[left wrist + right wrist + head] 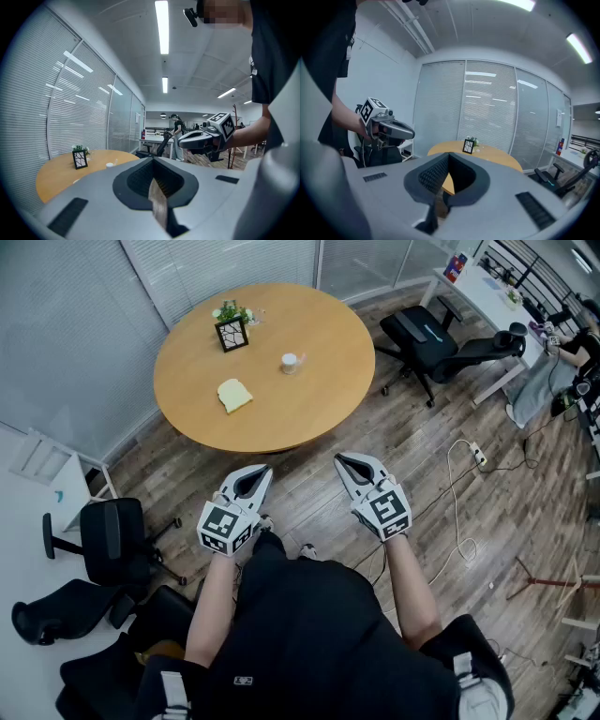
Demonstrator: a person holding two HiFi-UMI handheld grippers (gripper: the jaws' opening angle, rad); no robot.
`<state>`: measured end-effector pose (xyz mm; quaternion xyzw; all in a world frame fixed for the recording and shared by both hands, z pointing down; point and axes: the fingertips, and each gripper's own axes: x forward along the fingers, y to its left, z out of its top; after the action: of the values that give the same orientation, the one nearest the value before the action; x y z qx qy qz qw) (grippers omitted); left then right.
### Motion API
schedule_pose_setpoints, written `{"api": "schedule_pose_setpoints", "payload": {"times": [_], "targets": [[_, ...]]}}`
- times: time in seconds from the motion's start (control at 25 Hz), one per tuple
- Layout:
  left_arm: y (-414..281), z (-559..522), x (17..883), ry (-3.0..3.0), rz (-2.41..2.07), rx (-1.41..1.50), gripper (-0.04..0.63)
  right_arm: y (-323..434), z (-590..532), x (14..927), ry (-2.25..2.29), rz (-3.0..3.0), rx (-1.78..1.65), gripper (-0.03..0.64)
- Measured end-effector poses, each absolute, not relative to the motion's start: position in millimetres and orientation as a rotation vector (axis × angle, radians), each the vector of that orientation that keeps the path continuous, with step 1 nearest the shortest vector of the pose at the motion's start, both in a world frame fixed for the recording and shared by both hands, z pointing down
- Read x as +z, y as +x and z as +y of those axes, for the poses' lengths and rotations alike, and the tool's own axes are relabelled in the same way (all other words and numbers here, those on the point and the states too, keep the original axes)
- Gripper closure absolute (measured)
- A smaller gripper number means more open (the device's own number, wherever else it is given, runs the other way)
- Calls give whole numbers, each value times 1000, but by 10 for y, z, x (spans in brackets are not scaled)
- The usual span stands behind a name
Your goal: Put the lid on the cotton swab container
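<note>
On the round wooden table stands a small white cotton swab container, also seen as a small white shape in the left gripper view. A pale yellow flat piece lies near the table's left front; whether it is the lid I cannot tell. My left gripper and right gripper hover side by side over the floor, short of the table edge. Both point toward the table with jaws closed together and nothing between them. The left gripper view looks along its closed jaws, the right gripper view along its own.
A small potted plant in a black-and-white pot stands at the table's far side. Black office chairs stand at the right and lower left. A white cable with a power strip lies on the wooden floor at the right.
</note>
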<state>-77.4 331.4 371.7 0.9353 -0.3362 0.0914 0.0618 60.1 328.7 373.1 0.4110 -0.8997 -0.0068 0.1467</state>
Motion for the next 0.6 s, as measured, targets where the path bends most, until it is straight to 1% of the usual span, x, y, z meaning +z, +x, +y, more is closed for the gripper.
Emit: {"api": "schedule_pose_setpoints", "payload": {"times": [0.6], "targets": [[-742,3344,3750,2819,-1026,279,589,696,3340,3803,1189,-2593,2,612]]}}
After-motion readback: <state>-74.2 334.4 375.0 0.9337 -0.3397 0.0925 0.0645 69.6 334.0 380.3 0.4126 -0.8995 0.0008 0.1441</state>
